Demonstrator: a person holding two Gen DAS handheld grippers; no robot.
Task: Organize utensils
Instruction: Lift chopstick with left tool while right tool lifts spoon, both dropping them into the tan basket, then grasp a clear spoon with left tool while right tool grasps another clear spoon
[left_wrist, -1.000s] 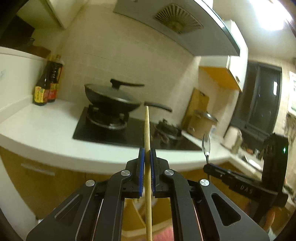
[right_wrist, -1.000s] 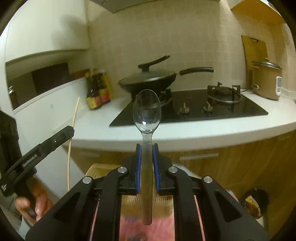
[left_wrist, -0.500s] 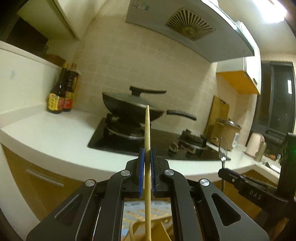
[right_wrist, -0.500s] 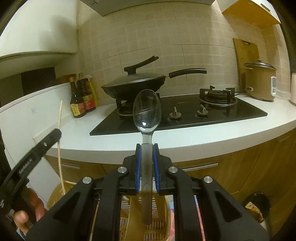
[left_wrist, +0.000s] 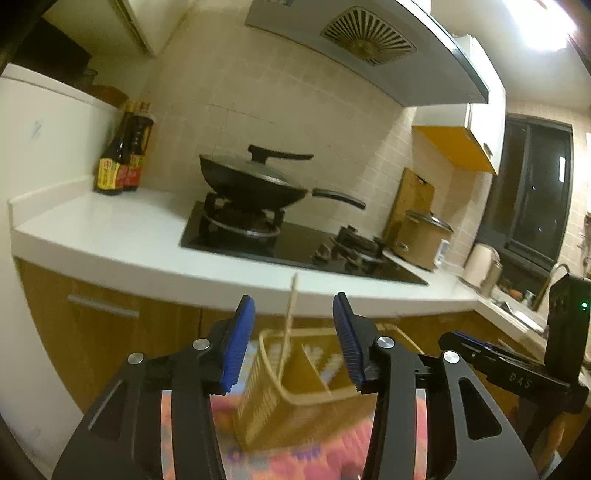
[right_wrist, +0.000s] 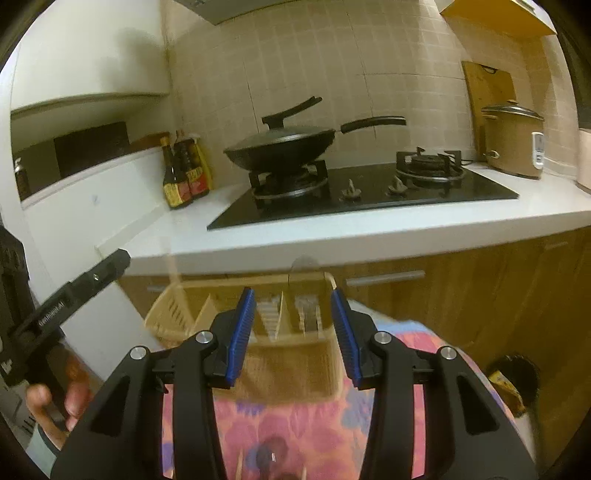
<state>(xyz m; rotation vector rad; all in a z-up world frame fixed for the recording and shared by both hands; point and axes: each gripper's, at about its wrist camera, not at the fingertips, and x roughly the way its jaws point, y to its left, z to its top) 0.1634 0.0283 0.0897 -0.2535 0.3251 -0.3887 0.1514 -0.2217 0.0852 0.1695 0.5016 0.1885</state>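
Observation:
A tan slatted utensil basket (left_wrist: 295, 384) with dividers sits on a floral cloth below both grippers; it also shows in the right wrist view (right_wrist: 258, 332). My left gripper (left_wrist: 293, 338) is open, and a wooden chopstick (left_wrist: 288, 325) stands tilted in the basket between its fingers, free of them. My right gripper (right_wrist: 291, 336) is open above the basket. A metal spoon (right_wrist: 304, 291), blurred, stands in a right-hand compartment just ahead of it.
A white counter (right_wrist: 332, 232) runs behind, with a black hob, a lidded wok (right_wrist: 284, 144), sauce bottles (right_wrist: 183, 177) and a rice cooker (right_wrist: 511, 140). Wooden cabinet fronts lie below the counter. A bin (right_wrist: 511, 376) stands on the floor at right.
Both grippers opened. The chopstick left the left gripper and the spoon left the right gripper, both dropping into the basket. The views tilted down toward the basket.

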